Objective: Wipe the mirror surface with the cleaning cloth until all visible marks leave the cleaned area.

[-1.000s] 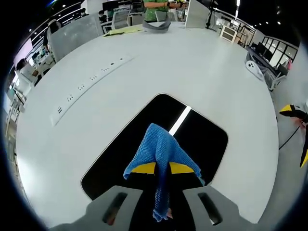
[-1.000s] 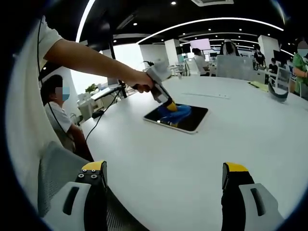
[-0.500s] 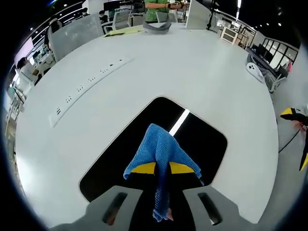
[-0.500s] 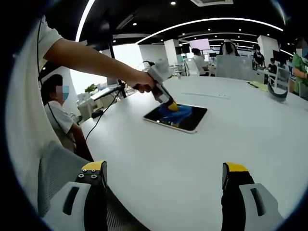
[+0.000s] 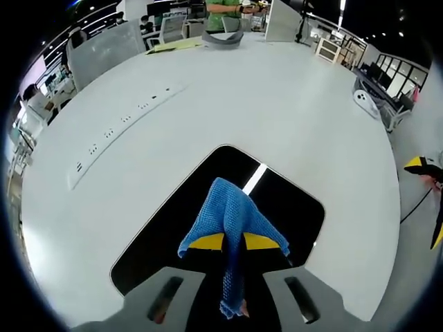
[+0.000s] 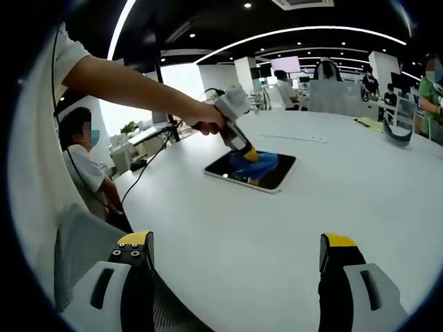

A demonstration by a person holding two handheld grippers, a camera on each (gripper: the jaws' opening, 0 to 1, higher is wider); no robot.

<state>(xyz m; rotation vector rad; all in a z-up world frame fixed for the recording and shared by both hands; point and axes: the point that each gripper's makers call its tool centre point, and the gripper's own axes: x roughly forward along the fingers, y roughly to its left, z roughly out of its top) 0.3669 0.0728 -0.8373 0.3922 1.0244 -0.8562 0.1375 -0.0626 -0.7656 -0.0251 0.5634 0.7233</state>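
Wiping underway: my left gripper (image 5: 233, 242) is pinching the cleaning cloth (image 5: 233, 221) against the mirror (image 5: 277, 197) directly ahead; no marks are showing, and my right gripper (image 6: 235, 266) is idling wide over the bench (image 6: 277, 228).

round white table (image 5: 297, 104) | on it: mirror (image 5: 291, 200), grey headset (image 5: 223, 38), yellow paper (image 5: 176, 43)

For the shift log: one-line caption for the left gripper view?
Left gripper shut on the blue cleaning cloth, over the dark mirror lying flat on the white table.
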